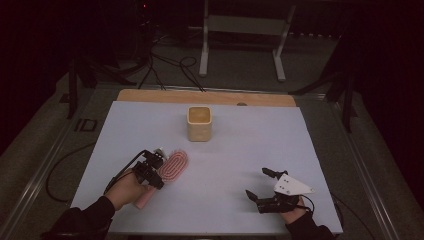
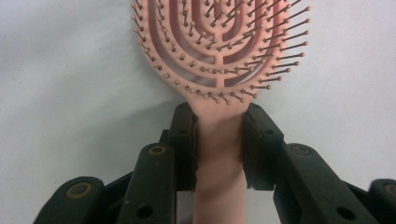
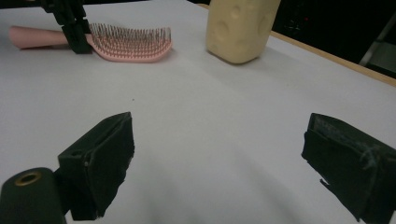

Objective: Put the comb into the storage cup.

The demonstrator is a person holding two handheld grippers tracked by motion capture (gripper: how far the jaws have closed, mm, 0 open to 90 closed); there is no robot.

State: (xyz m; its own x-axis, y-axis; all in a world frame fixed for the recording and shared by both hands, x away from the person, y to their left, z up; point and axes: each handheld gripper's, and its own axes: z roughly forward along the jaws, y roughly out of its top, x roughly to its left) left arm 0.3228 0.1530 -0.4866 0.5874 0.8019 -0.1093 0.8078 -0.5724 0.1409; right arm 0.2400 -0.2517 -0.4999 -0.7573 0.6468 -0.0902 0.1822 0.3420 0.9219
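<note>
Pink plastic is what the left gripper (image 2: pixel 218 140) has hold of: a pink hairbrush (image 1: pixel 172 168) lying on the white table (image 1: pixel 240 150), bristles up. In the left gripper view, the two black jaws sit on either side of the brush's neck, right where the handle meets the round head, and the pads press against it, so the brush is grasped. The handle end pokes out under the person's left hand (image 1: pixel 127 189) in the high view. The brush lies on the near left part of the table, with its head pointing up toward a small tan cup (image 1: pixel 199 123) that stands well apart from it, near the far middle. The cup looks like wood, though the room is dim and it is hard to be sure. The right gripper (image 1: pixel 260 185) rests at the near right side, well away from the brush. Its jaws are spread wide with bare table between them.
</note>
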